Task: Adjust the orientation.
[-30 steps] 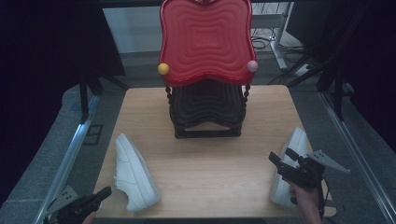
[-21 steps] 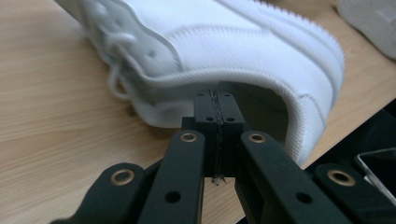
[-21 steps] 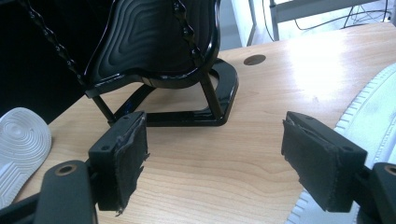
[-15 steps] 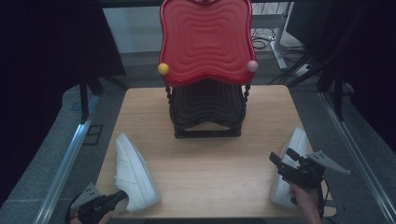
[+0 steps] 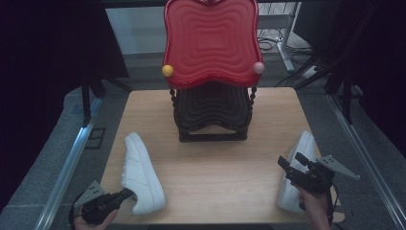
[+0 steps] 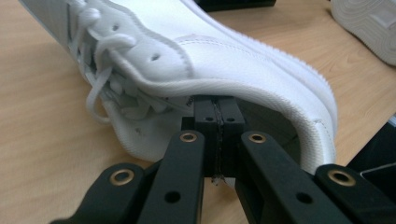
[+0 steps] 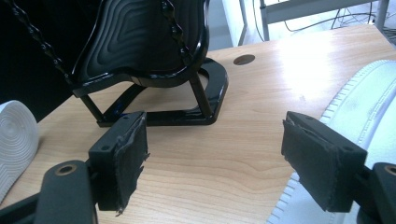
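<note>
Two white shoes lie on the wooden table [image 5: 215,167]. The left shoe [image 5: 141,172] lies on its side near the front left. My left gripper [image 5: 125,193] is at its heel end, its jaws pressed together. In the left gripper view its tips [image 6: 217,109] sit just under the collar rim of that shoe [image 6: 210,46], with nothing seen between the pads. The right shoe [image 5: 297,177] lies at the table's right edge. Just left of it my right gripper [image 5: 291,160] stands open, with bare table between its pads [image 7: 123,158] and the shoe [image 7: 364,107] beside the right pad.
A tiered stand rises at the back middle, with a red wavy top tray [image 5: 213,43] above a black lower tray [image 5: 213,110] and a black base frame [image 7: 196,107]. Bare wood lies between the shoes. A hole [image 7: 243,59] marks the tabletop.
My left gripper has come in from the front left corner, forward and to the right, up to the left shoe's heel. The right gripper has stayed put.
</note>
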{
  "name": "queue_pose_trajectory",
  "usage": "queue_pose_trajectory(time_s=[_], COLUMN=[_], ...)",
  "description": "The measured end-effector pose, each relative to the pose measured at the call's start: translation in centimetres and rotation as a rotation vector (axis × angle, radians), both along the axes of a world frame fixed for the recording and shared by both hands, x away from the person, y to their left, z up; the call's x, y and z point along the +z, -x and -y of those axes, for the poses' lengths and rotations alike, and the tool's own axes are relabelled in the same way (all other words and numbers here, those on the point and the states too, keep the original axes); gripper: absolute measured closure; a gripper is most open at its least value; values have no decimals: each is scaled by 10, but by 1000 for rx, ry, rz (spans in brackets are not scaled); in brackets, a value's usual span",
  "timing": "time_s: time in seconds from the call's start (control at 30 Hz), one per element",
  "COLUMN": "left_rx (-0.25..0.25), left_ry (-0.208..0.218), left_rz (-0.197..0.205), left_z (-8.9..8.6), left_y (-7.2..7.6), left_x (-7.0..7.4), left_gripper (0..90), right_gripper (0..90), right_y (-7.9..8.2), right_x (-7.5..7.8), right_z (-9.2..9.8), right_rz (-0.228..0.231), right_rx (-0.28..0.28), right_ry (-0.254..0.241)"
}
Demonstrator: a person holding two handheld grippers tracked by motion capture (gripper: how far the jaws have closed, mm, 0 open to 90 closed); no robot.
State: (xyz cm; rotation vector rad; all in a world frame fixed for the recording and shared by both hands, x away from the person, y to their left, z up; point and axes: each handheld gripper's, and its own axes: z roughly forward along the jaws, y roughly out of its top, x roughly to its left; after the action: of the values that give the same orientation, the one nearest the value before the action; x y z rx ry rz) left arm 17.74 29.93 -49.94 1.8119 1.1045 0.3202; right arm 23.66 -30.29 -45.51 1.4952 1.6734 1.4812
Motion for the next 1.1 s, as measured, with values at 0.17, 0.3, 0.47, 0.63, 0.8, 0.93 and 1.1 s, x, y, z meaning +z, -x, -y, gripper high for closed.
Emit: queue_pose_trajectory(time_s=[0.17, 0.3, 0.47, 0.63, 0.8, 0.93, 1.1], left_rx=[-27, -84, -113, -117, -118, -124, -144], left_ry=[4, 37, -19, -12, -8, -4, -1], left_rz=[19, 14, 15, 39, 60, 80, 110], left_z=[14, 36, 63, 67, 66, 69, 73], left_y=[-14, -38, -53, -52, -51, -53, -56], left_x=[11, 16, 18, 27, 36, 45, 57], left_gripper=[897, 899, 896, 896, 892, 876, 797], right_gripper=[232, 232, 232, 236, 237, 239, 329], right_y=[1, 2, 4, 7, 9, 12, 12], right_x=[-1, -1, -2, 1, 5, 6, 1], right_z=[3, 7, 11, 9, -5, -30, -82], right_rz=[-4, -1, -4, 5, 17, 17, 6], right_rx=[-8, -16, -25, 10, 72, 168, 343], right_ry=[0, -4, -7, -8, 19, 67, 152])
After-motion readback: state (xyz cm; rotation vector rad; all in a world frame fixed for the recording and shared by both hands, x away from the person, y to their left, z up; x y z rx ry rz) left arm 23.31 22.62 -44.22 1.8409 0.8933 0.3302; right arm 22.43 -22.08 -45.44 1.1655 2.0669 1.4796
